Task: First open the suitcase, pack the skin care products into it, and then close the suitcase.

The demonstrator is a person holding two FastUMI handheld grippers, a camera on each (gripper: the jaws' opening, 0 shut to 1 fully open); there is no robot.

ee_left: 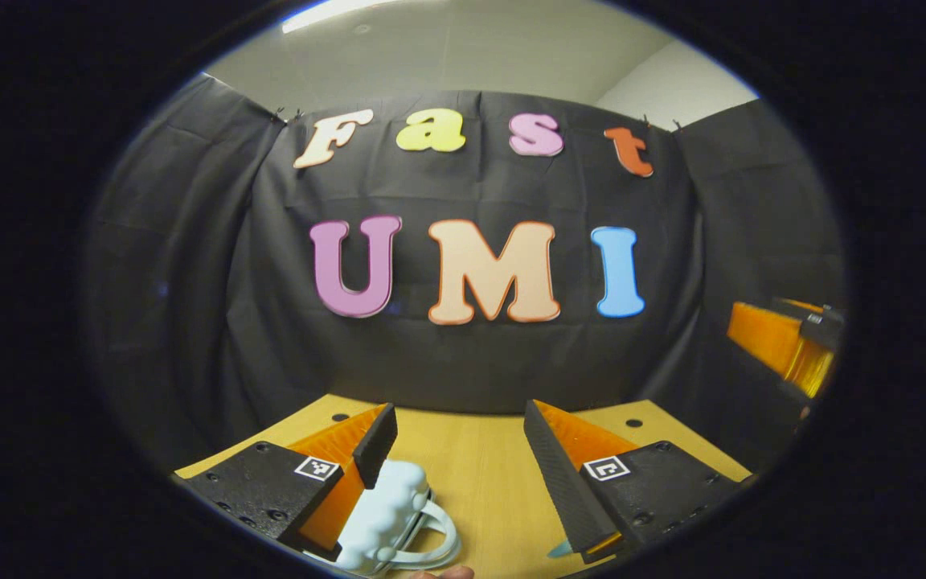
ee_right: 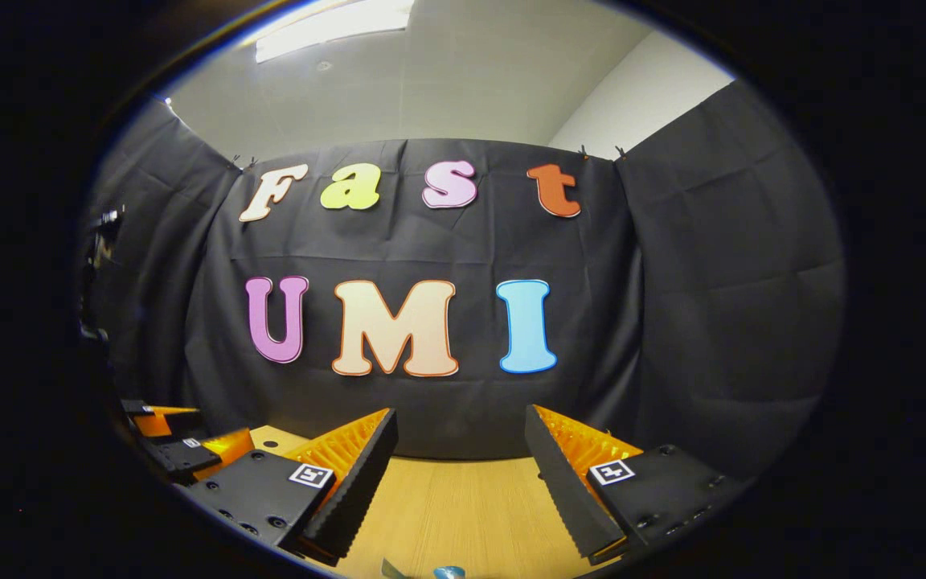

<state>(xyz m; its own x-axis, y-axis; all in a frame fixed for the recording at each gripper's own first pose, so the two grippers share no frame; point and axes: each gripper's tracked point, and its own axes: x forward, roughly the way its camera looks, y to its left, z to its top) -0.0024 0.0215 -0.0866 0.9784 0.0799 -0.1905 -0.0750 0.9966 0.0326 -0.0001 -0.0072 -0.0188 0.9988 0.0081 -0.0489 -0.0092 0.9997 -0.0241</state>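
In the left gripper view my left gripper stands open above the wooden table, with nothing between its fingers. A small white suitcase with a bumpy shell and a loop handle lies low on the table, partly hidden behind the left finger. A teal item's tip peeks out beside the right finger. In the right gripper view my right gripper is also open and empty, raised over the table. A small blue object shows at the bottom edge.
The black cloth wall stands close behind the table's far edge. The right gripper's body shows at the right edge of the left gripper view. The left gripper's body shows low at the left of the right gripper view. A person's fingertip pokes in below the suitcase.
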